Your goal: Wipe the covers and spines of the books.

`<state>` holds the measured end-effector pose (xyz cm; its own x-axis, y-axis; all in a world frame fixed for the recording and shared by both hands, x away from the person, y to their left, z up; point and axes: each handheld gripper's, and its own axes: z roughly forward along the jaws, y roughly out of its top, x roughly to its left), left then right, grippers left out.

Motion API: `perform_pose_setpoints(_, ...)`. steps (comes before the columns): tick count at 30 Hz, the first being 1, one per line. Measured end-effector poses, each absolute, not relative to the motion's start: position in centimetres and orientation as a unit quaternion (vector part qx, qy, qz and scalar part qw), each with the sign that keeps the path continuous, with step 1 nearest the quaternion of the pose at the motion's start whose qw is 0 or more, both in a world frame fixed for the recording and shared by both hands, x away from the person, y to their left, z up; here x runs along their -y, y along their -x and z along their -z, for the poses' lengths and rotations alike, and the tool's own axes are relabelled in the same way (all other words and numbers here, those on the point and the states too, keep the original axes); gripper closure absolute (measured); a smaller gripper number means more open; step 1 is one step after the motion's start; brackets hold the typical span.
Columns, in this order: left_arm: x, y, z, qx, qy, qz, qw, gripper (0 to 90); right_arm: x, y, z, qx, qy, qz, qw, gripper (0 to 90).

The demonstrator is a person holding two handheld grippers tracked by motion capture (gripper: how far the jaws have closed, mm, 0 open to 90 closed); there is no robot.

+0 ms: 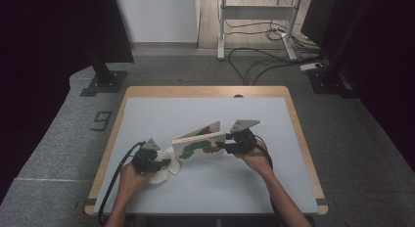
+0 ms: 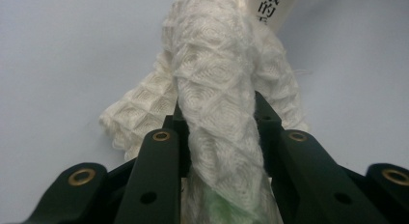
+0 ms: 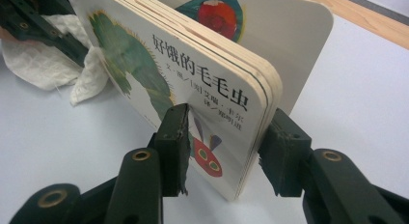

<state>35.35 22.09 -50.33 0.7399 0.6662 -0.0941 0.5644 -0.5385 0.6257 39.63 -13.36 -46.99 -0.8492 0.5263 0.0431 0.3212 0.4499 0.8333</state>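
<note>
Wiping step: right tool [image 3: 222, 151] clamps the book [image 3: 193, 84] upright at table [image 1: 274, 188] centre; left tool [image 2: 219, 132], jaws pinched tight on the cloth [image 2: 212, 74], sits at the book's 8 o'clock. Next: rub the cloth over the cover.

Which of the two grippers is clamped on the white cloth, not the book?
The left gripper: its jaws pinch the white waffle cloth. The right gripper grips the board book standing on the table.
</note>
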Motion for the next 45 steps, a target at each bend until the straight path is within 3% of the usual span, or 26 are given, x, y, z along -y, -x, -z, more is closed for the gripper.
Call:
perform_pose_setpoints(11,-22.2,-35.7,50.0,-0.341,-0.866,-0.064,0.361,71.6,13.4,-39.5,47.1,-0.842,-0.251,-0.465,0.110,55.7)
perform_pose_setpoints(22,-22.8,-34.9,46.2,-0.327,-0.855,-0.081,0.395,71.7,13.4,-39.5,47.1,-0.843,-0.250,-0.464,0.110,55.6)
perform_pose_setpoints(34,-22.6,-34.4,43.3,-0.314,-0.858,-0.101,0.393,71.6,13.4,-39.5,47.0,-0.844,-0.250,-0.462,0.110,55.5)
perform_pose_setpoints(45,-22.5,-34.6,43.8,-0.318,-0.859,-0.101,0.388,71.6,13.4,-39.5,47.0,-0.843,-0.251,-0.462,0.110,55.5)
